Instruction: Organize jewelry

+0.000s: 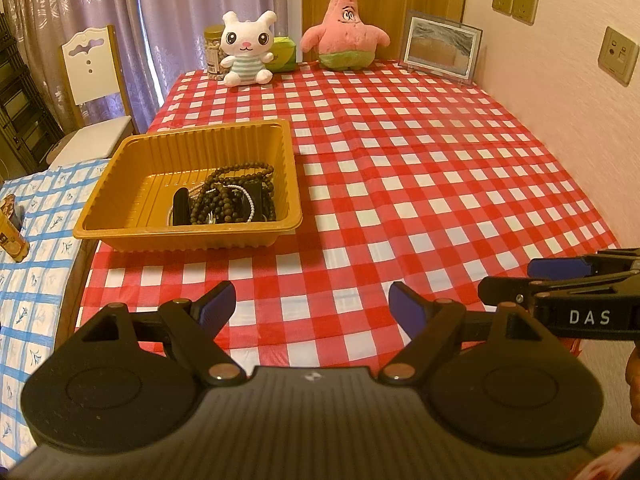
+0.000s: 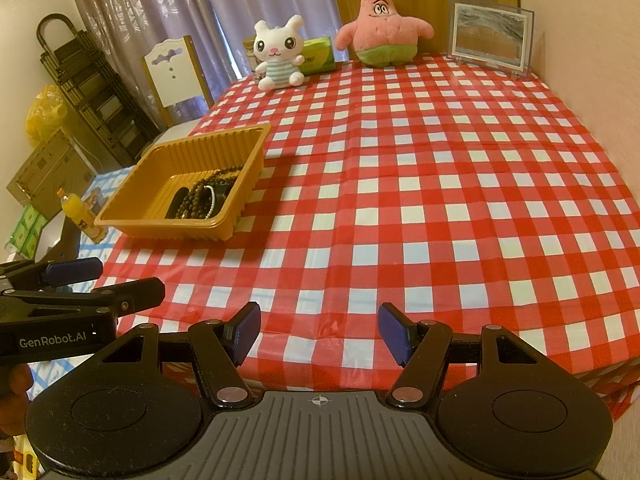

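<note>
Apparently the work is finished: all jewelry (image 1: 226, 196) lies heaped in the tray (image 1: 120, 168) at the table's (image 1: 440, 184) left edge. My left gripper (image 1: 312, 306) and right gripper (image 2: 319, 330) hover near the front edge, jaws spread, holding nothing. No loose pieces visible.

home dining room | checked tablecloth (image 1: 400, 184) | plush toys (image 1: 346, 30) | curtains (image 1: 180, 8) | chair (image 1: 94, 80)
</note>
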The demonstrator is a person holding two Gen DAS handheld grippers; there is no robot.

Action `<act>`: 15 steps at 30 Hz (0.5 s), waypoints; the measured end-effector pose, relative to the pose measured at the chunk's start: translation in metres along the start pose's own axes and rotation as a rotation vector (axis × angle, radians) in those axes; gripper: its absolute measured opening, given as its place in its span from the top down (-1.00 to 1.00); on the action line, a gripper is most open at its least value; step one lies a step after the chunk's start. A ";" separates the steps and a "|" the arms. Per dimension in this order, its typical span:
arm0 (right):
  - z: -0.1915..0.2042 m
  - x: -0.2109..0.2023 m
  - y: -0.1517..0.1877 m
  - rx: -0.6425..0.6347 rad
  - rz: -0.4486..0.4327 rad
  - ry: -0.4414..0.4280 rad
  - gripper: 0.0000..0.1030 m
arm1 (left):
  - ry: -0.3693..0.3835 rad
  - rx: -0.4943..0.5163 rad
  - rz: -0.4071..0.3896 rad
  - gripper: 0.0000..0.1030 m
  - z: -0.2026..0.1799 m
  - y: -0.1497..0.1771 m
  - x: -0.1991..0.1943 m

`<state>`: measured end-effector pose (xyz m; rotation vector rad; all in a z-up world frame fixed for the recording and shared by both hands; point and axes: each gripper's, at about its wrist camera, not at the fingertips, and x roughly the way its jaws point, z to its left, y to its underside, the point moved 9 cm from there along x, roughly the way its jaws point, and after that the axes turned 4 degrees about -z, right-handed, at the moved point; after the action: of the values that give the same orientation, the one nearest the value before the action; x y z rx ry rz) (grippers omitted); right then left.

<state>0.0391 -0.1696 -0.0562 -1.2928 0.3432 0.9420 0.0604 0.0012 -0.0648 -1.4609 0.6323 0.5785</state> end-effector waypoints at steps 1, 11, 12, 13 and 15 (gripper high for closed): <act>0.000 0.000 0.000 0.000 0.000 0.000 -0.26 | 0.000 0.000 0.000 -0.60 0.000 0.000 0.000; 0.001 0.000 0.000 0.000 -0.001 0.000 -0.26 | 0.000 0.000 0.000 -0.60 0.000 0.000 0.000; 0.001 0.000 0.000 0.000 -0.001 0.000 -0.26 | 0.000 0.000 0.000 -0.60 0.000 0.000 0.000; 0.001 0.000 0.001 -0.001 -0.001 0.000 -0.26 | -0.001 -0.001 0.000 -0.60 0.000 0.000 0.000; 0.001 0.000 0.001 -0.001 -0.001 0.000 -0.26 | -0.001 -0.002 -0.001 -0.60 0.001 0.000 0.000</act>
<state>0.0382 -0.1684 -0.0561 -1.2934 0.3416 0.9414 0.0603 0.0024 -0.0644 -1.4625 0.6310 0.5791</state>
